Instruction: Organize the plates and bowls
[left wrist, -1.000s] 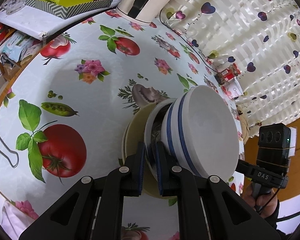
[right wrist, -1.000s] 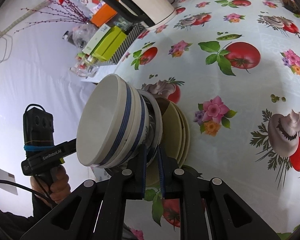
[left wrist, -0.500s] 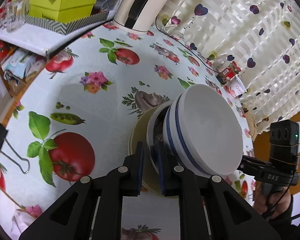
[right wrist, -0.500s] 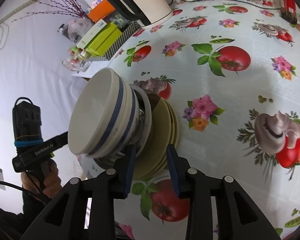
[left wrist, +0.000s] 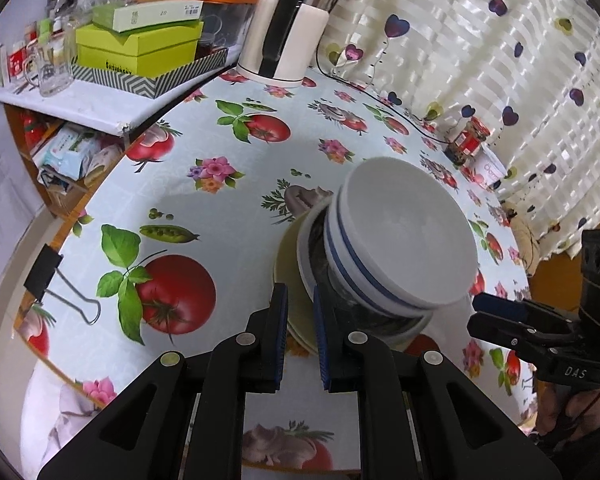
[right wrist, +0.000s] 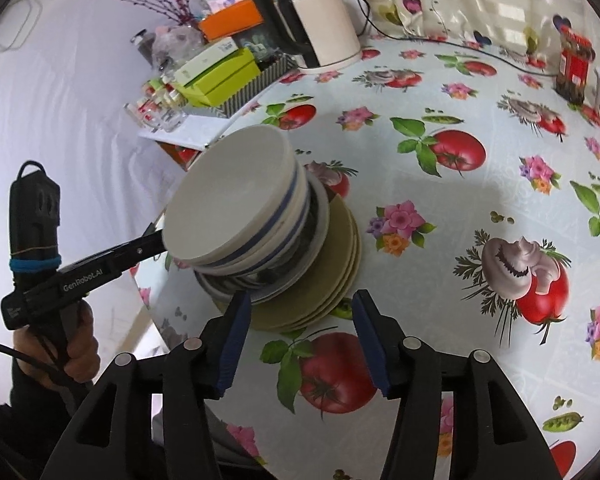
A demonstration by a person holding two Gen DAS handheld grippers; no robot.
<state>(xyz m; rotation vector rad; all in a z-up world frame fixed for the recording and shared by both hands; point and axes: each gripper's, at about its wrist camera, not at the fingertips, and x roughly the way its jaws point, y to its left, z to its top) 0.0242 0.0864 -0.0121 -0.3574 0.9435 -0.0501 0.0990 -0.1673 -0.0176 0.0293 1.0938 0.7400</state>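
Opening right gripper [right wrist: 297,336], nothing between its jaws, plate stack [right wrist: 332,280] just beyond. My left gripper [left wrist: 300,334] looks nearly closed around the stack's [left wrist: 295,300] near rim; contact unclear.

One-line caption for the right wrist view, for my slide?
Right hand-held gripper, jaws opening and empty, before stacked bowls on plates on the printed tablecloth.

On the side of my right gripper [left wrist: 500,316], seen from my left wrist, I read the white letters "DAS". My left gripper [right wrist: 111,256], seen from my right wrist, carried "GenRobot.AI" in white along its black body. The white cup [left wrist: 492,168] by the curtain showed pink lettering cut off at the edge, and the print on the lime green box [left wrist: 135,50] and on the red-labelled jar [right wrist: 576,64] was too small for me to make out.
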